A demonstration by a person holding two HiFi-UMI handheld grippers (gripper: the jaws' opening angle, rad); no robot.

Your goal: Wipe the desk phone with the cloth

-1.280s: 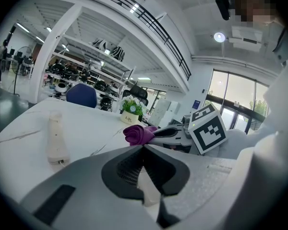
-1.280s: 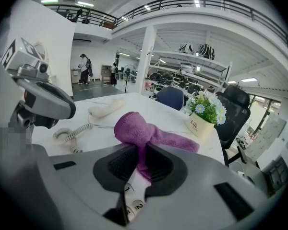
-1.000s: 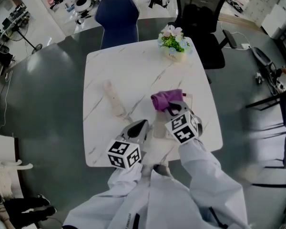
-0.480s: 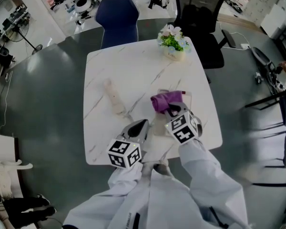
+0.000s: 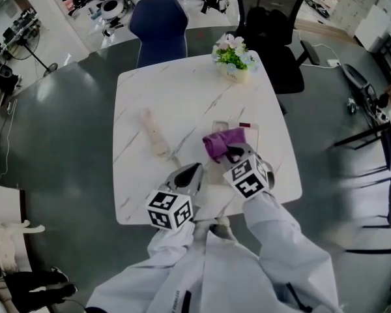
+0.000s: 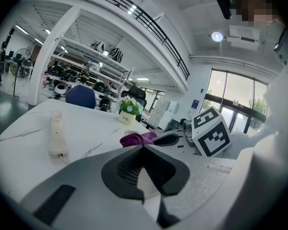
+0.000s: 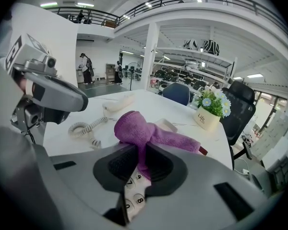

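A purple cloth lies bunched on the pale desk phone, with my right gripper shut on its near end. The phone's keypad shows below the jaws. The handset lies off the phone, to the left on the white marble table, its coiled cord running back toward the phone. My left gripper sits with its jaws together beside the phone's near left corner. What its tips touch is hidden.
A small pot of flowers stands at the table's far edge. A blue chair and a black office chair stand beyond the table. The table's near edge runs just under both grippers.
My right gripper has drawn the cloth slightly toward me and to the left over the phone, uncovering the phone's far end. The left gripper has stayed put.
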